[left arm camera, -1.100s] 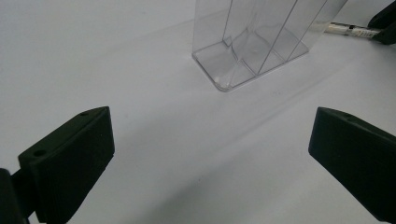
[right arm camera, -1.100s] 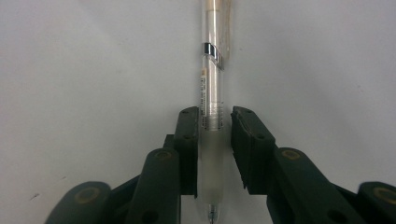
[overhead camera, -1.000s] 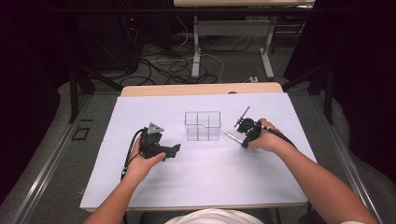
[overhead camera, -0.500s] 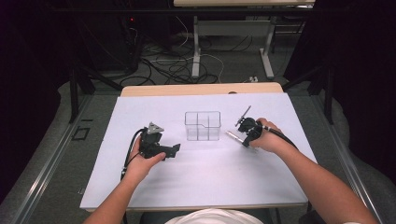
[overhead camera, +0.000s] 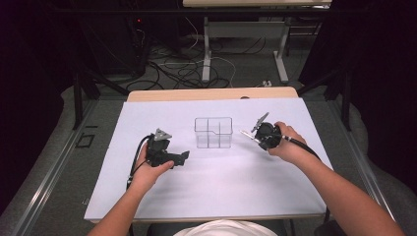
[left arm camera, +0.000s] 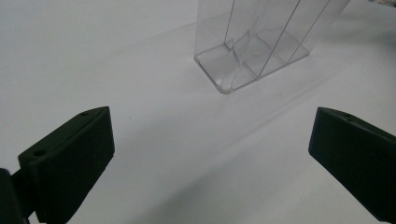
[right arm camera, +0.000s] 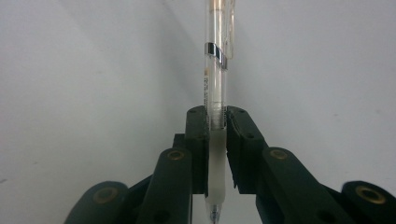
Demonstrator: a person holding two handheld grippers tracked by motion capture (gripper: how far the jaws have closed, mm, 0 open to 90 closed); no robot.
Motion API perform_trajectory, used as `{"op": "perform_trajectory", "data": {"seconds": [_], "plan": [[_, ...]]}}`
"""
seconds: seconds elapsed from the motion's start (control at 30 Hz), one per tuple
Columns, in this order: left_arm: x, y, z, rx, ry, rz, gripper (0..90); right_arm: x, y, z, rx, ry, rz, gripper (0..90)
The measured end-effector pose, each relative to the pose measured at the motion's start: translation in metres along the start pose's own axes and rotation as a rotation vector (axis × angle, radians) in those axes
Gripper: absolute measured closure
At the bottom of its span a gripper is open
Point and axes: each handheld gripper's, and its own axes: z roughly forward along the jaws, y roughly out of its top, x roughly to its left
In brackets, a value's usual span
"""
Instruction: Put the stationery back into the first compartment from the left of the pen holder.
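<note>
The pen [right arm camera: 215, 70] — light, stiff, slick clear plastic — sits clamped by its grip in the right claw [right arm camera: 215, 122], just right of the clear divided organizer [overhead camera: 213, 132] mid-desk [overhead camera: 221, 182]. That organizer looks thin-walled and tippy. The left claw [left arm camera: 210, 154] gapes apart, empty — open white room all around, edges well off.
</note>
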Motion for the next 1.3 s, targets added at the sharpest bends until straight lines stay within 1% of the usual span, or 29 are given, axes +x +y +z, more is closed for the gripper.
{"op": "perform_trajectory", "data": {"seconds": [0.03, 0.07, 0.1, 0.13, 0.17, 0.23, 0.27, 0.3, 0.33, 0.37, 0.4, 0.53, 0.57, 0.6, 0.63, 0.67, 0.73, 0.77, 0.8, 0.87, 0.9, 0.93, 0.97, 1.0, 1.03, 1.13, 1.2, 1.23, 1.3], "plan": [[0.000, 0.000, 0.000, 0.002, -0.004, -0.002, 0.1, -0.001, 0.001, -0.006, 0.063, -0.014, -0.039, 79.4], [0.000, 0.000, 0.000, 0.002, -0.005, -0.001, 0.1, 0.003, -0.005, 0.004, -0.098, -0.045, -0.004, 79.4], [0.000, 0.000, -0.001, 0.004, -0.005, -0.001, 0.1, 0.005, -0.008, 0.007, -0.159, -0.061, -0.002, 79.4], [0.000, 0.000, 0.000, 0.003, -0.007, -0.002, 0.1, 0.004, -0.008, 0.002, -0.100, -0.084, -0.067, 79.4], [0.000, 0.000, 0.000, 0.004, -0.007, -0.003, 0.1, 0.004, -0.008, -0.006, -0.012, -0.102, -0.109, 79.4], [-0.001, 0.000, 0.000, 0.008, -0.005, -0.001, 0.1, 0.008, -0.011, -0.007, -0.042, -0.145, -0.170, 79.4], [-0.001, 0.000, 0.000, 0.009, -0.005, -0.004, 0.1, 0.011, -0.013, -0.008, -0.044, -0.166, -0.186, 79.4], [-0.001, 0.000, 0.000, 0.004, -0.006, -0.004, 0.1, 0.013, -0.014, -0.011, -0.053, -0.197, -0.233, 79.4], [-0.001, 0.001, 0.000, 0.007, -0.006, -0.001, 0.1, 0.016, -0.017, -0.009, -0.118, -0.209, -0.230, 79.4], [-0.001, 0.001, -0.001, 0.011, -0.003, 0.002, 0.1, 0.018, -0.018, -0.013, -0.099, -0.230, -0.267, 79.4], [-0.001, 0.001, 0.000, 0.008, -0.005, 0.004, 0.1, 0.020, -0.020, -0.015, -0.114, -0.235, -0.263, 79.4], [-0.001, 0.000, 0.000, 0.008, -0.009, 0.008, 0.1, 0.023, -0.026, -0.024, -0.143, -0.315, -0.349, 79.4], [-0.001, 0.001, -0.001, 0.015, -0.005, 0.013, 0.1, 0.024, -0.028, -0.026, -0.161, -0.344, -0.378, 79.3], [-0.001, 0.001, -0.001, 0.014, -0.005, 0.016, 0.1, 0.024, -0.030, -0.027, -0.188, -0.377, -0.433, 79.4], [-0.001, 0.001, -0.001, 0.010, -0.008, 0.017, 0.1, 0.026, -0.031, -0.029, -0.213, -0.400, -0.469, 79.4], [-0.001, 0.001, -0.002, 0.007, -0.014, 0.017, 0.2, 0.027, -0.033, -0.031, -0.225, -0.418, -0.500, 79.3], [-0.001, 0.001, -0.002, 0.006, -0.014, 0.020, 0.4, 0.030, -0.036, -0.033, -0.278, -0.455, -0.551, 79.4], [-0.001, 0.001, -0.002, 0.007, -0.014, 0.023, 0.6, 0.032, -0.036, -0.037, -0.254, -0.460, -0.577, 79.4], [-0.001, 0.001, -0.002, 0.012, -0.011, 0.025, 0.7, 0.034, -0.037, -0.038, -0.271, -0.458, -0.597, 79.4], [-0.001, 0.001, -0.002, 0.016, -0.010, 0.030, 0.8, 0.040, -0.040, -0.043, -0.268, -0.486, -0.631, 79.4], [-0.002, 0.002, -0.002, 0.016, -0.013, 0.030, 0.9, 0.042, -0.040, -0.044, -0.286, -0.482, -0.658, 79.4], [-0.002, 0.002, -0.003, 0.013, -0.019, 0.028, 1.2, 0.045, -0.041, -0.045, -0.291, -0.494, -0.664, 79.4], [-0.002, 0.003, -0.003, 0.010, -0.022, 0.031, 1.4, 0.047, -0.041, -0.047, -0.290, -0.514, -0.712, 79.4], [-0.003, 0.003, -0.003, 0.012, -0.021, 0.031, 1.5, 0.050, -0.041, -0.048, -0.297, -0.520, -0.732, 79.4], [-0.004, 0.004, -0.003, 0.011, -0.029, 0.033, 1.5, 0.053, -0.042, -0.049, -0.301, -0.526, -0.746, 79.5], [-0.006, 0.005, -0.003, 0.006, -0.045, 0.031, 1.6, 0.059, -0.040, -0.051, -0.295, -0.547, -0.850, 79.4], [-0.007, 0.006, -0.003, 0.008, -0.053, 0.036, 1.6, 0.064, -0.041, -0.049, -0.311, -0.549, -0.873, 79.4], [-0.008, 0.006, -0.003, 0.012, -0.054, 0.043, 1.6, 0.066, -0.040, -0.048, -0.316, -0.549, -0.899, 79.4], [-0.009, 0.007, -0.003, 0.017, -0.064, 0.037, 1.6, 0.070, -0.038, -0.045, -0.306, -0.551, -0.939, 79.4]]}}
